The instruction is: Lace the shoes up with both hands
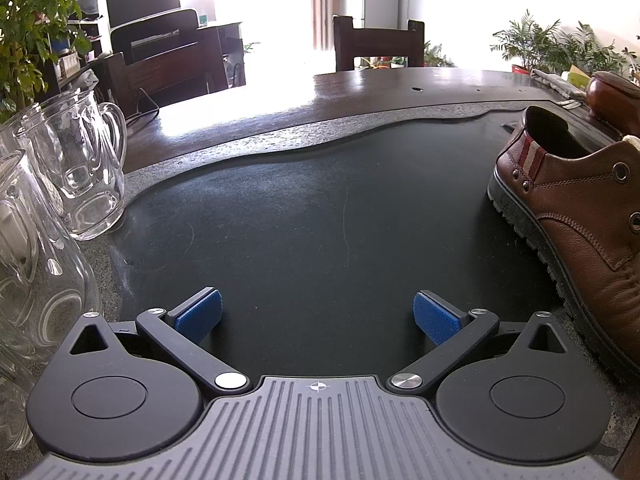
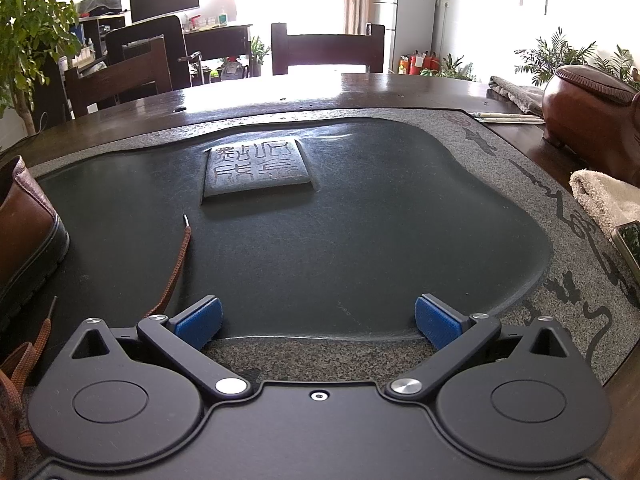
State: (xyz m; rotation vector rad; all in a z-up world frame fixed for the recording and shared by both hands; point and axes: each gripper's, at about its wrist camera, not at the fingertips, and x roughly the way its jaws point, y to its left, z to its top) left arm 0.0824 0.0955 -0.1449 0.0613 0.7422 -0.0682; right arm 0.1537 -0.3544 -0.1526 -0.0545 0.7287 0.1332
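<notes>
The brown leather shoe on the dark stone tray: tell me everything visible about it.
The brown leather shoe stands upright on the dark stone tray, on its thick black treaded sole. It has a red-and-white striped heel tab, rivets, contrast stitching and empty metal eyelets. The brown woven lace lies loose on the tray beside it, in the right wrist view. Neither the left gripper nor the right gripper touches it; both are open.

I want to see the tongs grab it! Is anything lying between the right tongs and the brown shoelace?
No. In the right wrist view, the right tongs stand open, and only bare dark stone tray lies between them and the shoelace.
</notes>
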